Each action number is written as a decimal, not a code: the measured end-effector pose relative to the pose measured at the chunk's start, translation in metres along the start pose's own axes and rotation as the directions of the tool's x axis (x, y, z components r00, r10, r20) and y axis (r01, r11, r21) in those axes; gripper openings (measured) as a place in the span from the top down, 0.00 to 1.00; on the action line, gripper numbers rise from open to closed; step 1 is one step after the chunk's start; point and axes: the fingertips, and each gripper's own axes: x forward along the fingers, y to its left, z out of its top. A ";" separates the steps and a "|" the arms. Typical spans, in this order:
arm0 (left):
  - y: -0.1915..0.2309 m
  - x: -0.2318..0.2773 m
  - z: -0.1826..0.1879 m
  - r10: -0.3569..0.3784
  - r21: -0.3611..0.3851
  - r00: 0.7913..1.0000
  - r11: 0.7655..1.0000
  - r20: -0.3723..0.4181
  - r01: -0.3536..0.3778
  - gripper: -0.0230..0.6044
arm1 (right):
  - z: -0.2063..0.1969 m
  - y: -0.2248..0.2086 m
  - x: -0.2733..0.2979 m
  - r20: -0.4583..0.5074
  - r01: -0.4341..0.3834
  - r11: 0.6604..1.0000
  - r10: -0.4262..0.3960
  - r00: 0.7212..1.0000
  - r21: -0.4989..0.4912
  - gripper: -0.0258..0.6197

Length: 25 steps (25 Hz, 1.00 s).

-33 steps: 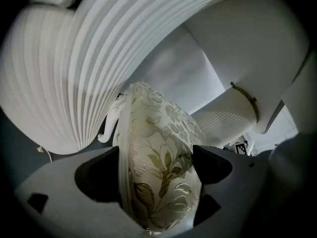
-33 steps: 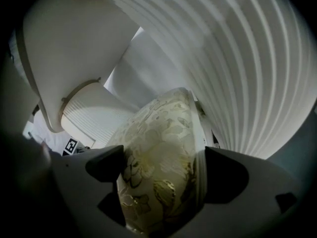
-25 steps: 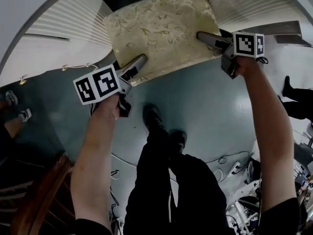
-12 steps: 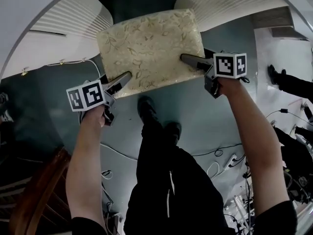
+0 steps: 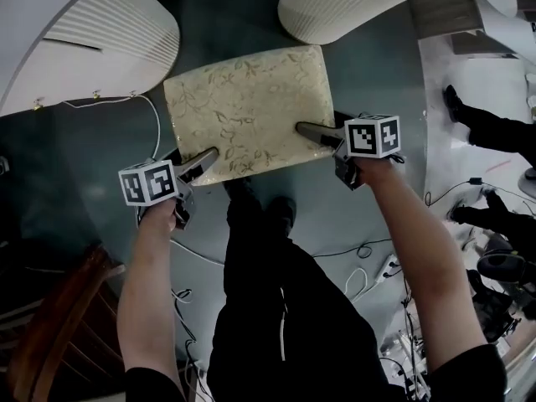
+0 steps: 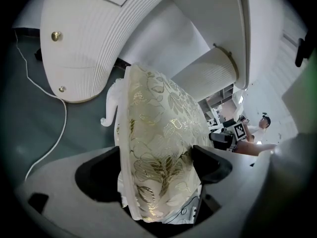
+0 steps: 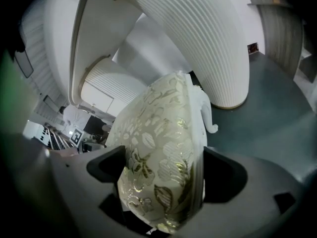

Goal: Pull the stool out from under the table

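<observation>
Stool: cream floral-brocade cushioned stool [image 5: 247, 107] is standing on the teal floor [image 5: 377, 82], just in front of the white ribbed table pedestals [image 5: 100, 48].
Left gripper [image 5: 209, 153]: its jaws are clamping the seat's near-left edge, pressing into the cushion.
Right gripper [image 5: 303, 128]: its jaws are pinching the seat's right edge, closed against the fabric.
Cable: thin white cable [image 5: 155, 115] is trailing on the floor beside the stool.

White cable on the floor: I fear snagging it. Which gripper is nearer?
Left. The left gripper grips the stool edge right beside the white cable; the right gripper grips the stool's opposite edge, away from it.
</observation>
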 end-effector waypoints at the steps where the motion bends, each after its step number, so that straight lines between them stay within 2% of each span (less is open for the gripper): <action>1: -0.001 0.002 0.004 0.005 -0.010 1.000 1.000 -0.015 -0.005 0.25 | 0.003 -0.003 0.000 -0.015 0.005 1.000 -0.004 1.000 0.011 0.22; 5: -0.003 0.000 0.002 0.017 -0.040 0.999 0.999 -0.037 -0.019 0.25 | 0.002 -0.003 -0.002 -0.056 0.005 0.999 -0.003 0.998 0.034 0.22; 8: -0.006 -0.010 -0.022 0.021 -0.058 0.999 0.998 -0.050 -0.023 0.25 | -0.019 0.005 -0.007 -0.071 0.005 1.000 -0.003 0.997 0.031 0.22; 14: -0.008 -0.017 -0.037 0.035 -0.080 0.989 0.996 -0.146 -0.047 0.24 | -0.032 0.009 -0.011 -0.108 0.007 0.999 -0.002 0.994 0.049 0.22; 19: -0.004 -0.015 -0.031 0.047 -0.100 0.991 0.993 -0.129 -0.060 0.24 | -0.036 0.006 -0.007 -0.119 0.022 0.997 -0.012 0.993 0.079 0.21; 21: -0.004 -0.016 -0.028 0.080 -0.053 0.988 0.995 -0.132 -0.088 0.23 | -0.040 0.007 -0.009 -0.118 0.046 0.995 -0.035 0.992 0.091 0.20; 23: -0.006 -0.022 -0.024 0.139 0.089 0.980 0.988 -0.143 -0.127 0.24 | -0.039 0.006 -0.013 -0.107 0.085 0.994 -0.077 0.991 0.072 0.20; 25: -0.009 -0.032 -0.015 0.191 0.224 0.972 0.962 -0.139 -0.157 0.26 | -0.037 0.006 -0.023 -0.101 0.152 0.988 -0.151 0.983 0.002 0.24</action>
